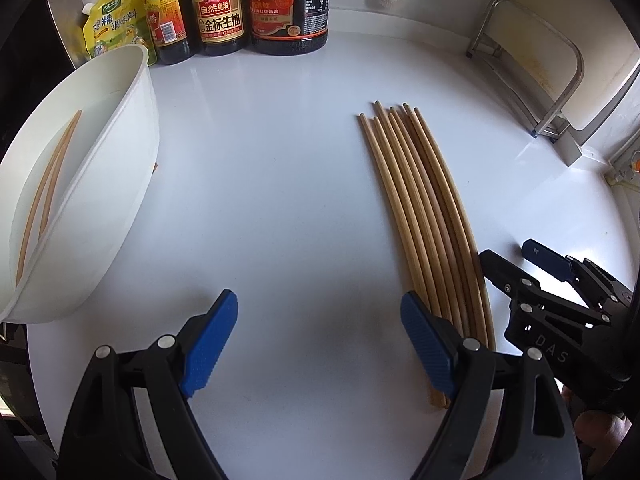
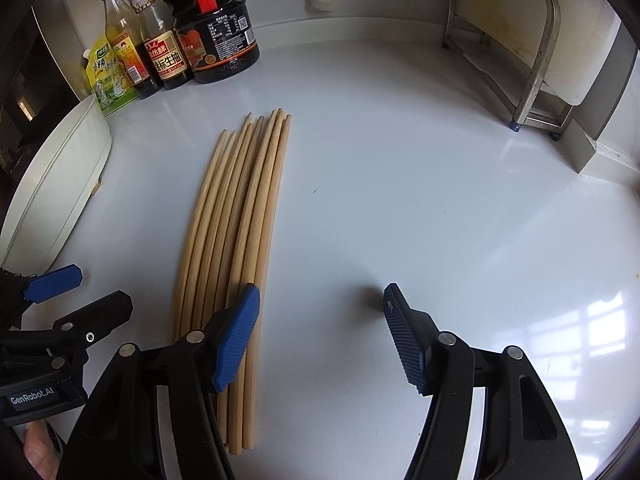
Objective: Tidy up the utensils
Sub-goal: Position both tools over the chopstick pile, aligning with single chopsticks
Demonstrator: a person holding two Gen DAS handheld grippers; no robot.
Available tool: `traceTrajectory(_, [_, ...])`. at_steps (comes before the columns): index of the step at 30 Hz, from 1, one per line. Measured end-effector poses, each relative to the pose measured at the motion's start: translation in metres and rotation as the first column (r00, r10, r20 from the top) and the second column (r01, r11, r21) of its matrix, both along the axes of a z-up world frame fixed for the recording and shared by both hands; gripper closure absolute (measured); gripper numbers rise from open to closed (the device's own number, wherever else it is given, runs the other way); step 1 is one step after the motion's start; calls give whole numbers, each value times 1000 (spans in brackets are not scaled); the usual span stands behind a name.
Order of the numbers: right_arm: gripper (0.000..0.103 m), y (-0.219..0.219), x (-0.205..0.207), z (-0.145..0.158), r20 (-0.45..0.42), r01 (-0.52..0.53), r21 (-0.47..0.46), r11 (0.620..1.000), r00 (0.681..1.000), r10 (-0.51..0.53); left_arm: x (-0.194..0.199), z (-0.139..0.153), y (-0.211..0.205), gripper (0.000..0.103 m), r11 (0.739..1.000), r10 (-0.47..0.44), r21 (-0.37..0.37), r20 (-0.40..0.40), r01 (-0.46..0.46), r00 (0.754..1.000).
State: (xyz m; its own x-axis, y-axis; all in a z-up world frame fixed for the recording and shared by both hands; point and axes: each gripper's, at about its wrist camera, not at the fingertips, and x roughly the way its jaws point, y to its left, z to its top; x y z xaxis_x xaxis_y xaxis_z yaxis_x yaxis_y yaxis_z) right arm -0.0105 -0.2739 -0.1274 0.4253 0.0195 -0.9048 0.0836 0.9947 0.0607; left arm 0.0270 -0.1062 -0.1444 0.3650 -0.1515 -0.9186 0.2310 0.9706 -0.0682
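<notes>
Fingers of the left gripper stand released over bare white tabletop, their right blue pad just beside a bundle of wooden chopsticks lying flat; the right gripper, fingers likewise released and gripping nothing, hangs with its left pad over the same bundle's near end. To the left sits a white bin with two chopsticks already inside. At the tabletop's far edge stand sauce bottles and a yellow seasoning pouch; a metal rack occupies the far right corner
</notes>
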Motion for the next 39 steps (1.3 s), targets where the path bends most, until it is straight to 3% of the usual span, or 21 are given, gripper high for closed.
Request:
traceTrajectory(17, [41, 7, 2, -2, 0, -20, -41, 999, 1000, 20, 5, -1, 0, 21, 1000, 5, 3, -1, -5, 1000])
traceTrajectory(36, [41, -29, -6, 1, 26, 31, -33, 999, 999, -30, 10, -13, -25, 21, 999, -19, -32, -18, 18, 1000])
traceTrajectory(39, [41, -29, -7, 2, 30, 32, -30, 999, 999, -31, 13, -14, -27, 20, 1000, -20, -10, -14, 19, 1000])
